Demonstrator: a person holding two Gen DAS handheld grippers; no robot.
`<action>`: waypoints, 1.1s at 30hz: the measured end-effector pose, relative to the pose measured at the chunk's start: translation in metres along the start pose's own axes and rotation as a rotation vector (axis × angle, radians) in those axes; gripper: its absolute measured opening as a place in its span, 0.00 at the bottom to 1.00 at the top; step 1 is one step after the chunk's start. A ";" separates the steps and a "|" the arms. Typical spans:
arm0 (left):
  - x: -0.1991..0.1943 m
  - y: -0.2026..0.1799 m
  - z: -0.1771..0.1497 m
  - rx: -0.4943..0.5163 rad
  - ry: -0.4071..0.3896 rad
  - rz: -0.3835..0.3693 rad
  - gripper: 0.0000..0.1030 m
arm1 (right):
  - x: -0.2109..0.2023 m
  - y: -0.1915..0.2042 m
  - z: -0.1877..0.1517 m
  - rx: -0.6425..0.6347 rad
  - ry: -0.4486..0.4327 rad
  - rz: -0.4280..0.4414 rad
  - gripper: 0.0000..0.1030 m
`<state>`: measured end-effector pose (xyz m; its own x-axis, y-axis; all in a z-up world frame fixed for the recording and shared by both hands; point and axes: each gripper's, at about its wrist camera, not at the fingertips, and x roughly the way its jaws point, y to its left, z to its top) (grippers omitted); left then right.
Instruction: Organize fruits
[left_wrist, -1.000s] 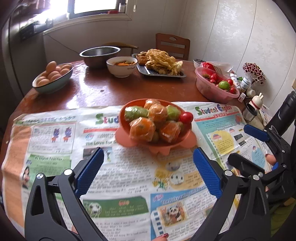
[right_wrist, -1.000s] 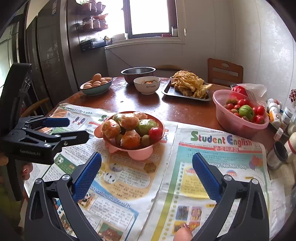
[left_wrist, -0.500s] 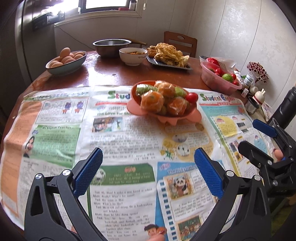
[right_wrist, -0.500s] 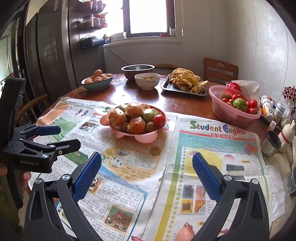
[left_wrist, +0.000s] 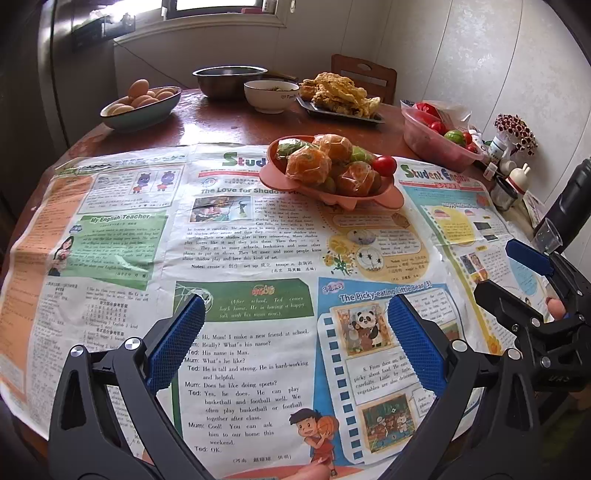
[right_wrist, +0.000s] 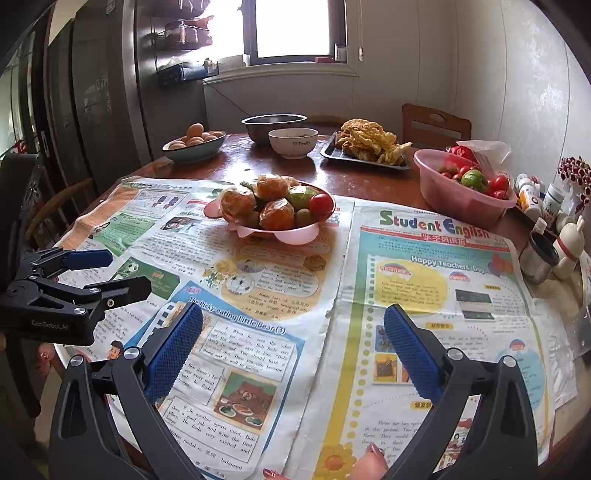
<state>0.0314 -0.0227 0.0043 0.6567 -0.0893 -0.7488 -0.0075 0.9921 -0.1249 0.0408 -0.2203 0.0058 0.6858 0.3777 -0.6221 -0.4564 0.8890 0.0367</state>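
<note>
Fruit is heaped in a pink scalloped bowl (left_wrist: 334, 194) that stands on newspaper (left_wrist: 240, 258) spread over the near part of a round wooden table (left_wrist: 221, 122). Wrapped oranges (left_wrist: 308, 166), green fruit and one red tomato (left_wrist: 384, 163) at the right rim are seen in it. A clear pink tub (right_wrist: 458, 195) with more tomatoes and a green fruit is set farther right, off the paper. Behind, a bowl of eggs (left_wrist: 142, 107), a steel bowl (left_wrist: 229, 77), a white bowl (left_wrist: 271, 96) and a tray of fried food (left_wrist: 340, 99) are lined along the far edge. Both tools are held over the near edge of the newspaper, well apart from the fruit bowl: the left gripper (left_wrist: 295, 347) is spread wide with nothing between its blue pads, and the right gripper (right_wrist: 293, 350) is likewise spread and empty.
</note>
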 end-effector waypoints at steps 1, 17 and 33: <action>0.000 0.000 0.000 0.000 0.000 0.001 0.91 | 0.000 0.001 -0.001 -0.001 -0.001 0.001 0.96; -0.001 -0.002 -0.001 0.002 0.006 0.003 0.91 | 0.001 0.001 -0.003 -0.004 0.002 0.003 0.96; -0.002 -0.002 0.000 0.004 0.004 0.011 0.91 | 0.001 -0.001 -0.003 -0.002 0.002 0.000 0.96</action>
<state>0.0301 -0.0241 0.0060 0.6535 -0.0790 -0.7528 -0.0117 0.9934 -0.1145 0.0400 -0.2218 0.0033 0.6846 0.3772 -0.6237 -0.4577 0.8884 0.0350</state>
